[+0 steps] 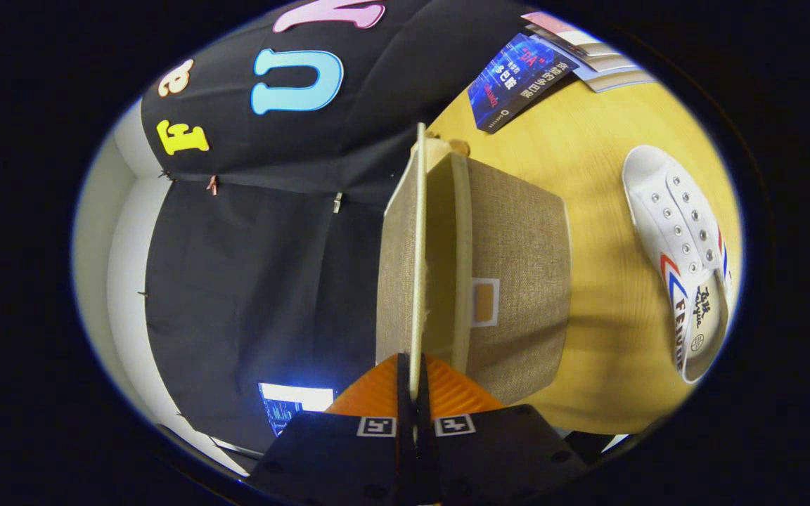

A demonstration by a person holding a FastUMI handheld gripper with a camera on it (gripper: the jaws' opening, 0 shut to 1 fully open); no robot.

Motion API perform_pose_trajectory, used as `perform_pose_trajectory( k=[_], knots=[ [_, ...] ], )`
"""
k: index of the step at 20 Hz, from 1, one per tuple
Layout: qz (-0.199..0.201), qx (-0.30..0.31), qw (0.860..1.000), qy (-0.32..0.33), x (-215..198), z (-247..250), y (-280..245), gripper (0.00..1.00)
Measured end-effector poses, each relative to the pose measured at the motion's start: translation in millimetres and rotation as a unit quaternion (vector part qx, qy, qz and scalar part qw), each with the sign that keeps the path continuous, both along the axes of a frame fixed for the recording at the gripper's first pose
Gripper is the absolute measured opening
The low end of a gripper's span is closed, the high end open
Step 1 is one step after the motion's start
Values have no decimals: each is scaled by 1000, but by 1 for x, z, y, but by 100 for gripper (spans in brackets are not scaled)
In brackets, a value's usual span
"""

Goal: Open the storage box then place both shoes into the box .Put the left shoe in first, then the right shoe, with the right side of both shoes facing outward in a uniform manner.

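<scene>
A grey-brown fabric storage box (517,281) stands on the yellow wooden table (602,176), just ahead of my fingers. I see its thin lid (396,267) edge-on, lifted off the box's cream rim with a narrow gap between them. My gripper (415,383) is shut on the lid's near edge, one finger on each face. Beyond the box's far side, apart from it, a white canvas shoe (690,260) with red and blue stripes lies on the table. The inside of the box is hidden.
Several booklets (524,74) lie on the table past the box's far end. The black cloth wall (250,267) hangs on the lid's other side. A lit screen (292,404) glows low beside my fingers.
</scene>
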State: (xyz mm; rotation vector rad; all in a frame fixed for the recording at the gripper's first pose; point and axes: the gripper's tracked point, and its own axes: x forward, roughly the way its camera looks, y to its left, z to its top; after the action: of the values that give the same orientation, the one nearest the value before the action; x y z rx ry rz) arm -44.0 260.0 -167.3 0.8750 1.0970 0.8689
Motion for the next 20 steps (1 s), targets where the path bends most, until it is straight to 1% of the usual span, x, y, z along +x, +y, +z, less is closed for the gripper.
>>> perform_pose_trajectory(
  k=[1, 5, 8, 12, 16, 20],
  knots=[
    [-4, -1, 1000, -5, 0, 4, 2, 6],
    [-14, -11, 1000, -22, -5, 19, 16, 6],
    [-16, -17, 999, -36, -11, 42, 19, 5],
    [-15, -12, 998, -53, -11, 75, 39, 5],
    [-5, -2, 998, -60, -15, 104, 71, 5],
    [8, 2, 998, -68, -17, 120, 114, 5]
  ],
)
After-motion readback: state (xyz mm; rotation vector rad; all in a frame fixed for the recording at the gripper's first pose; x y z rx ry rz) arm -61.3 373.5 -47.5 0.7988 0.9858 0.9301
